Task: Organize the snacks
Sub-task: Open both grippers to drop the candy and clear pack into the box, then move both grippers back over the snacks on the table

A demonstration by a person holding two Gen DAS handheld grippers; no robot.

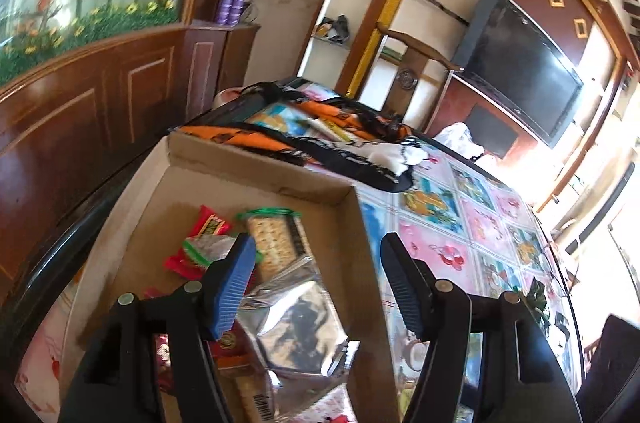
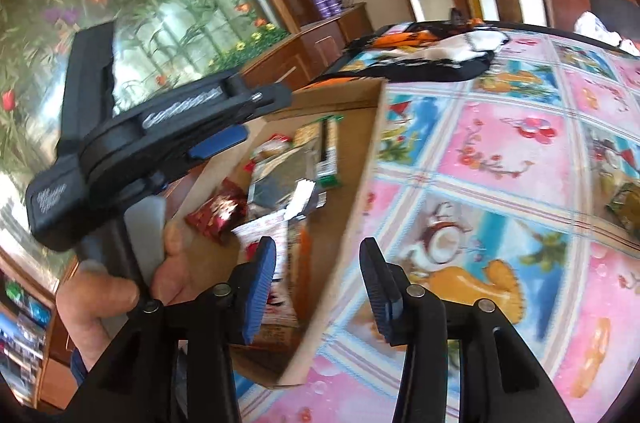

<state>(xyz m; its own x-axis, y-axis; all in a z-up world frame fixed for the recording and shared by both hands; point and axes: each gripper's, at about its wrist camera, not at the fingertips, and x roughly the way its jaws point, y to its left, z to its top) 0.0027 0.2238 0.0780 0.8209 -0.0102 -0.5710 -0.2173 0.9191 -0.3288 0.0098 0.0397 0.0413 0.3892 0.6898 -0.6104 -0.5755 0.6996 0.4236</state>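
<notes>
A shallow cardboard box (image 1: 256, 167) sits at the table's left edge and holds several snack packets: a red one (image 1: 208, 227), a green-trimmed cracker pack (image 1: 276, 243) and a crumpled silver foil bag (image 1: 296, 319). My left gripper (image 1: 316, 247) hovers over the box's right side, open, with nothing between its fingers. In the right wrist view the same box (image 2: 372, 151) lies ahead, with the cracker pack (image 2: 328, 151) and a shiny red packet (image 2: 216, 215) inside. My right gripper (image 2: 317, 247) stands open over the box's right wall. The left gripper (image 2: 256, 119), held by a hand (image 2: 176, 263), reaches in from the left.
A colourful patterned cloth (image 2: 500, 151) covers the table. An orange and black bag (image 1: 320, 131) lies beyond the box. A greenish packet (image 2: 626, 203) rests on the cloth at the right. A wooden chair (image 1: 416, 43), shelves and a dark television (image 1: 520, 71) stand behind.
</notes>
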